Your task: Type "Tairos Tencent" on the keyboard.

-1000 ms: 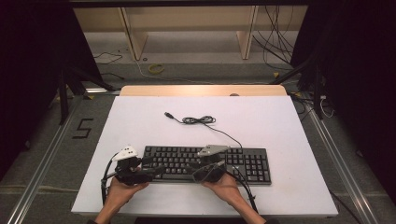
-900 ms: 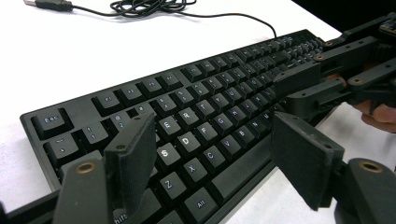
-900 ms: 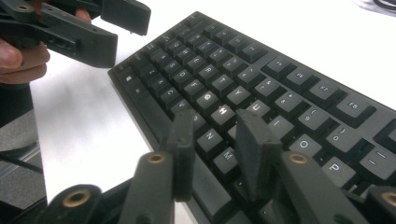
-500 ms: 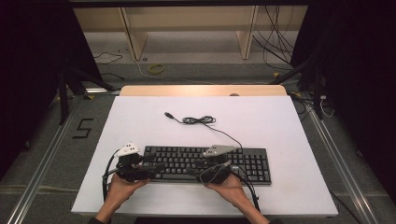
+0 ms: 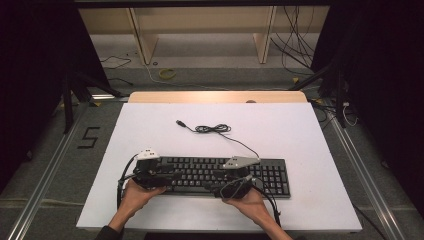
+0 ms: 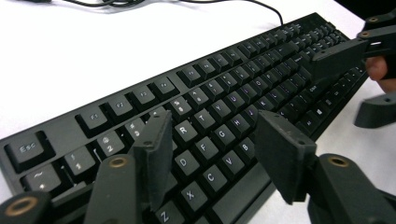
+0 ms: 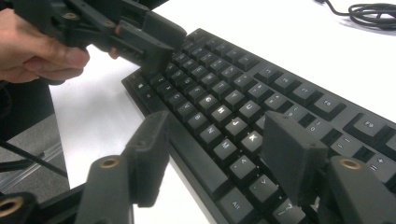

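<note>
A black keyboard [image 5: 220, 175] lies near the front edge of the white table. My left gripper [image 5: 172, 176] reaches over its left end, pointing right. In the left gripper view its jaws [image 6: 217, 140] stand apart above the letter keys [image 6: 205, 149]; they have just been closing, and no pad presses on anything. My right gripper [image 5: 222, 182] sits at the keyboard's front middle, pointing left. Its jaws [image 7: 219, 144] have just been opening and hang over the lower key rows [image 7: 233, 121], gripping nothing.
The keyboard's black cable [image 5: 215, 129] runs back to a small coil, its plug [image 5: 179, 122] lying loose on the table. White tabletop [image 5: 300, 130] stretches behind and to the right. Wooden shelves [image 5: 200, 30] and floor cables stand beyond the far edge.
My left gripper has shifted to the right, further over the keyboard's left end. The right hand has stayed almost where it was. The keyboard has not moved.
</note>
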Available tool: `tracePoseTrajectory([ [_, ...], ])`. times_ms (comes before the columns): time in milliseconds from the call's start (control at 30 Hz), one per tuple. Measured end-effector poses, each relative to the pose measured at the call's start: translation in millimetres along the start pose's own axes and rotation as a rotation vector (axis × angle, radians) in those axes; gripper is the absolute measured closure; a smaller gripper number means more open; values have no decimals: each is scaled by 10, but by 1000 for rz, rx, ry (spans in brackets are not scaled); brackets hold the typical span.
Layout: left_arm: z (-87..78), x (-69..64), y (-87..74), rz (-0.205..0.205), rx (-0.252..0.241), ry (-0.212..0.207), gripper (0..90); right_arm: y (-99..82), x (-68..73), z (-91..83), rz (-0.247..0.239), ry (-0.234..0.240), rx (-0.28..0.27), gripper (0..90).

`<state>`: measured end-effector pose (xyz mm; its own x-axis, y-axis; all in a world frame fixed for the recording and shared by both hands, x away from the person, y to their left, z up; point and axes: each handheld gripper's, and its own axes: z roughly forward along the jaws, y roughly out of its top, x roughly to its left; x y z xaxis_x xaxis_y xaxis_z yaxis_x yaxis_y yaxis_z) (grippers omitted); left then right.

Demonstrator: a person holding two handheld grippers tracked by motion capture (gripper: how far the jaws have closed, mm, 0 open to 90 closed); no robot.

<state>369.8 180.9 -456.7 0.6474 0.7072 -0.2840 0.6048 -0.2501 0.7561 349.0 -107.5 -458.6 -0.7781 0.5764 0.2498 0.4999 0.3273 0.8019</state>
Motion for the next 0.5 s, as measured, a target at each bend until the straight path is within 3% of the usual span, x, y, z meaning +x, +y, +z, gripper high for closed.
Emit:
tracePoseTrajectory([
  [500,211,-21,121,49,59,-4,676,-67,-5,-97,3,0,-8,376],
])
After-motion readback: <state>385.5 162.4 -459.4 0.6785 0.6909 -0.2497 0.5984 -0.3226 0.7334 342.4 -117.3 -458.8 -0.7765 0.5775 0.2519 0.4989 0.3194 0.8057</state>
